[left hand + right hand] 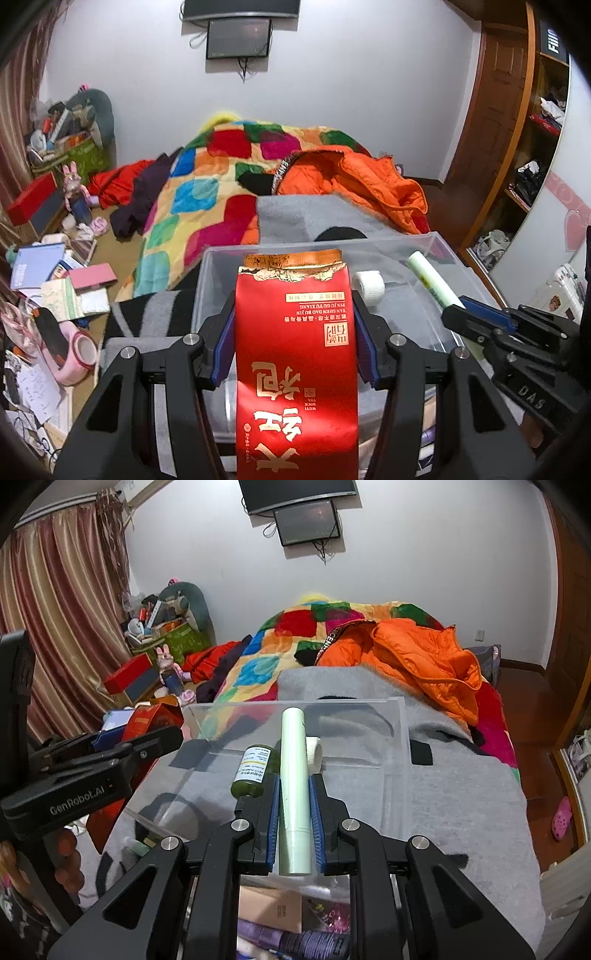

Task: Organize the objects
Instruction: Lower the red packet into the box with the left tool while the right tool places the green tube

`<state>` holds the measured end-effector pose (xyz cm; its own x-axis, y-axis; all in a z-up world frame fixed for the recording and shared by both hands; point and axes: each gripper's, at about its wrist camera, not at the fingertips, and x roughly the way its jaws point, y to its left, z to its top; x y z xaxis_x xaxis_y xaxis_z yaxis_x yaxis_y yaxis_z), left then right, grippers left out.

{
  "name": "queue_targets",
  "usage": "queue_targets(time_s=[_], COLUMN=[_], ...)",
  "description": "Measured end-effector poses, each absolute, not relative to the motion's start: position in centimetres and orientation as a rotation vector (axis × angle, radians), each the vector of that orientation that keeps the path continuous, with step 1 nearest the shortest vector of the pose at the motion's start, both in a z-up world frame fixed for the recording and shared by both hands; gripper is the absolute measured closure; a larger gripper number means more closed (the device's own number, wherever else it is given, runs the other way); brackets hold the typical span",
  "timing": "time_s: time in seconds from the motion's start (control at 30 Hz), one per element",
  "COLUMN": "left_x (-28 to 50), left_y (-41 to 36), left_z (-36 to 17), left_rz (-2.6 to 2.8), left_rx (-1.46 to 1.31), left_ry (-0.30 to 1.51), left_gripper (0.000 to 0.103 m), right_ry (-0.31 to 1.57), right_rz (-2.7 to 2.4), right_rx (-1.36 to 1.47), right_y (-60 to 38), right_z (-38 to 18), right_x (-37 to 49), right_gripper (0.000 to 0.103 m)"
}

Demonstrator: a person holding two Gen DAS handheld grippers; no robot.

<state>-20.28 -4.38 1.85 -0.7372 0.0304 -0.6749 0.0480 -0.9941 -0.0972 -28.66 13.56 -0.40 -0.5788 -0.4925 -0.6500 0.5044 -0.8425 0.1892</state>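
Mid-sort on the bed: my left gripper (295,332) clamps a red tea packet (296,362) above the clear plastic bin (439,240), while my right gripper (295,812) squeezes a pale green tube (294,775) over the same bin, its tip pointing to 12 o'clock. I judge the task partly done. A white tape roll (368,286) and a small green bottle (253,771), at 10 o'clock from my right fingers, are already inside. Both held items are not yet dropped in. Clutter by the curtain (66,609), around 9 o'clock, looks unsorted.
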Motion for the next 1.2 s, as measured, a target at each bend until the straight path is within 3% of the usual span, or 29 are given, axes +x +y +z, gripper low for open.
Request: queue_targets(time_s=[0.53,0.97,1.2], left_x=[-23.8,-23.0,-20.8], left_y=[-4.4,-3.9,-3.3], left_z=[-2.2,-1.7,0.1], left_rz=[-2.832,-2.855,-2.898], left_rx=[1.307,1.305,1.228], left_ry=[0.113,0.093,0.059], left_gripper=[0.049,0.048,0.039], right_ry=[0.195,0.198,0.195], right_rz=[-2.372,-2.355,-2.353], right_rx=[1.041,1.079,1.093], right_y=[10.9,10.5,10.6], right_z=[-3.0,-3.6,-3.2], right_x=[-30.3,-30.4,-30.1], right_gripper=[0.089,0.089,0.082])
